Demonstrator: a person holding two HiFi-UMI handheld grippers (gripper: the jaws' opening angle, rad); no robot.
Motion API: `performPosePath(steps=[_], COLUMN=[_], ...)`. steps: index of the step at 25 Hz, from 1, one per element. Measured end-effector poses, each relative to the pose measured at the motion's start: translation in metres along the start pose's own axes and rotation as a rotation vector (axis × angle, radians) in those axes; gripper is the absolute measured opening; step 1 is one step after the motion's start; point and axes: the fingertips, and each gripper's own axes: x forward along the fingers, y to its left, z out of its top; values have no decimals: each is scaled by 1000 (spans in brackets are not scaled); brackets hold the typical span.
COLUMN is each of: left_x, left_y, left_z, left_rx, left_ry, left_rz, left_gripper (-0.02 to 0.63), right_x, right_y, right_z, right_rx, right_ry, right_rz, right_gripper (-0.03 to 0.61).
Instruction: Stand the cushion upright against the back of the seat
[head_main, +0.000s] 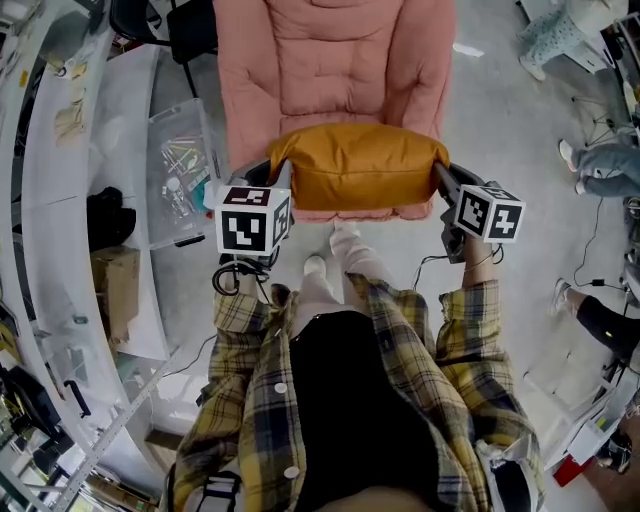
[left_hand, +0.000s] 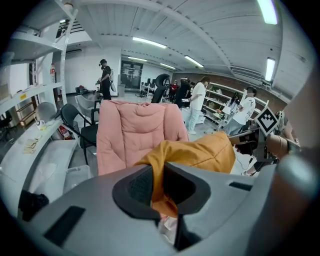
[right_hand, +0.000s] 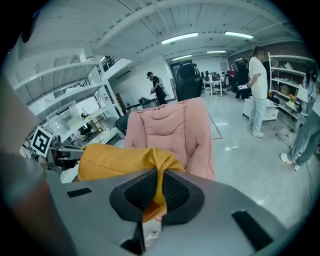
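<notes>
A mustard-yellow cushion (head_main: 360, 166) hangs lengthwise between my two grippers, over the front of the pink padded chair (head_main: 335, 60). My left gripper (head_main: 268, 175) is shut on the cushion's left corner; in the left gripper view the fabric (left_hand: 159, 185) is pinched between the dark pads. My right gripper (head_main: 442, 178) is shut on the right corner, where bunched fabric (right_hand: 159, 187) sits between its pads. The chair's backrest (left_hand: 135, 132) stands behind the cushion (right_hand: 117, 161).
A clear plastic bin (head_main: 182, 170) with small items sits left of the chair beside a white curved table (head_main: 70, 200). My own legs and plaid shirt (head_main: 350, 390) stand right before the seat. People stand farther off on the floor (right_hand: 257, 75).
</notes>
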Motion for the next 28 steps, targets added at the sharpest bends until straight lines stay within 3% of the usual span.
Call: performPosePath(steps=[6,17,20,23,28], left_x=[35,79,87,91,100], left_y=[11,23,28,32,45], left_z=[30,66,69,72,84], left_rx=[3,-24,-20,-22,-1], left_ry=[89,174,191,194,186], left_rz=[52,113,140,154,196], left_gripper=[49,74,78,79,84], right_x=[33,69,76,79,92], right_y=[-23,-58,-67,-71,-70], right_z=[28,55,57,61,76], right_rx=[-5,-31,0,60,53], right_ry=[97,201,222,200,137], right_rz=[74,92,114,159,156], right_gripper=[34,38,106,127,127])
